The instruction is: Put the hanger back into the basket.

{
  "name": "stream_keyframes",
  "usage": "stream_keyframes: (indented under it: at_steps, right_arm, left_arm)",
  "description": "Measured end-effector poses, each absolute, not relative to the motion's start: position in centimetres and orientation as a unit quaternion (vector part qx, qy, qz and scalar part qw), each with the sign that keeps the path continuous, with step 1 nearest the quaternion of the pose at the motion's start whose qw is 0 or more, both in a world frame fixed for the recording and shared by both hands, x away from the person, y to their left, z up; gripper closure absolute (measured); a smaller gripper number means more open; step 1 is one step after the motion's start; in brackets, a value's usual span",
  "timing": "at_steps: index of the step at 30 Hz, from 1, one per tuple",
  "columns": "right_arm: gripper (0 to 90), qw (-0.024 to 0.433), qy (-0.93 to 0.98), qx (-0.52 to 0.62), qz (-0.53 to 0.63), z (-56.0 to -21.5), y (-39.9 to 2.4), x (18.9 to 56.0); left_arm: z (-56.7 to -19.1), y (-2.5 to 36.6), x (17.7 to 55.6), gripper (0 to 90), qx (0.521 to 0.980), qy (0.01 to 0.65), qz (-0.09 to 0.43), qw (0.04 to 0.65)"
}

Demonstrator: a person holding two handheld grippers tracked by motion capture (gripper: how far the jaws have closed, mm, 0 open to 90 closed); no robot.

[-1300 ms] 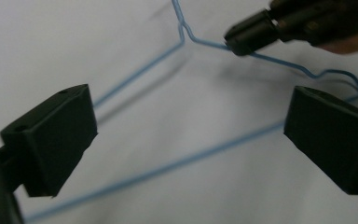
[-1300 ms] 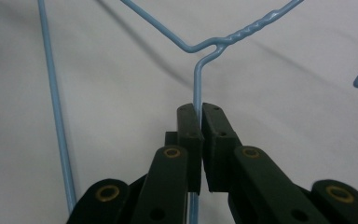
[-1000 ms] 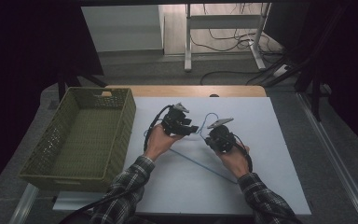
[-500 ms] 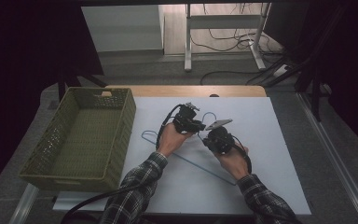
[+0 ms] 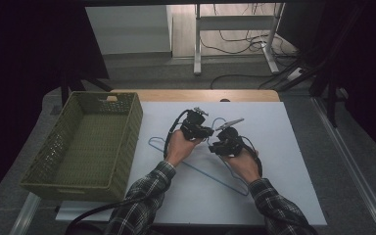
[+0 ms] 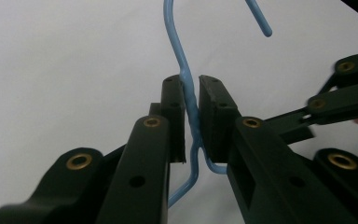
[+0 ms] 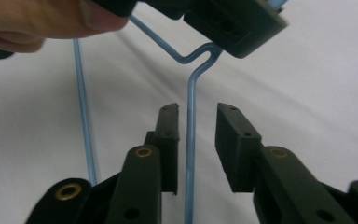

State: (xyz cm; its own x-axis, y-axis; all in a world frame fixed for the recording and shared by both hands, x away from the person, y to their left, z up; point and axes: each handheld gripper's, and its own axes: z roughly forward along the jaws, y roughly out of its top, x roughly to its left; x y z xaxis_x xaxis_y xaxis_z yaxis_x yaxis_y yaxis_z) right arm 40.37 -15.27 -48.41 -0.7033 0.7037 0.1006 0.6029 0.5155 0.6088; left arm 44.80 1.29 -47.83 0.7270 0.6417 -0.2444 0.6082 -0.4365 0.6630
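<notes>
A thin blue wire hanger [image 5: 215,179] lies on the white table, its hook toward the far side. My left gripper [image 5: 208,133] has just been closing, and its pads now press on the hanger's twisted neck [image 6: 189,93], with the hook [image 6: 175,42] rising beyond them. My right gripper [image 5: 215,143] sits just right of it, pointing at the left one. Its jaws have just been opening: the hanger's wire [image 7: 190,116] runs between them beside the left pad, with a gap to the right pad.
A green woven basket [image 5: 127,142] stands at the table's left side. The white table top [image 5: 284,147] spreads right of the hands. Beyond the table are a grey floor, cables and a desk frame [image 5: 235,44]. A thumb [image 7: 42,18] holds the left gripper.
The left hand and its gripper have shifted slightly right, closer to the right gripper at the hanger's neck. The right hand has stayed in place.
</notes>
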Motion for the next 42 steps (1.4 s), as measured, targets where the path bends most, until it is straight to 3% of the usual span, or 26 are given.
stream_keyframes:
  at_steps: [3,6,8,11,13,18,20,29,40,42]
  right_arm:
    - [84.6,0.062,0.873,0.375,0.306,-48.7,-14.8,40.7]
    - [86.4,0.065,0.875,0.375,0.300,-48.6,-14.6,40.5]
    - [86.8,0.072,0.879,0.364,0.300,-48.3,-14.6,40.4]
    - [86.9,0.072,0.879,0.353,0.313,-47.7,-14.8,40.1]
    - [87.0,0.073,0.878,0.346,0.323,-47.0,-15.0,39.9]
    - [87.1,0.076,0.878,0.334,0.335,-45.5,-15.7,39.1]
    - [87.1,0.077,0.879,0.327,0.337,-45.0,-16.0,38.8]
    - [87.1,0.065,0.888,0.286,0.355,-43.3,-16.5,36.6]
    - [87.1,0.050,0.903,0.229,0.360,-42.4,-15.4,34.4]
    - [87.1,0.052,0.905,0.223,0.359,-42.4,-15.3,34.3]
  left_arm:
    - [-47.9,1.3,44.7,80.4,0.848,0.368,0.025,0.382]
    - [-47.7,1.6,44.5,75.2,0.849,0.359,0.029,0.386]
    - [-47.1,2.1,44.2,63.0,0.851,0.353,0.037,0.386]
    - [-45.8,3.1,43.7,35.1,0.854,0.340,0.053,0.389]
    - [-44.9,3.9,43.5,24.2,0.859,0.331,0.052,0.387]
    - [-42.7,6.4,41.5,10.6,0.869,0.303,0.037,0.390]
    - [-42.3,7.1,40.6,12.3,0.876,0.291,0.028,0.385]
    - [-41.9,8.3,37.6,36.4,0.901,0.244,0.062,0.352]
    - [-42.3,8.4,37.0,64.7,0.931,0.174,-0.021,0.321]
    - [-42.4,8.2,36.9,65.7,0.936,0.167,-0.021,0.309]
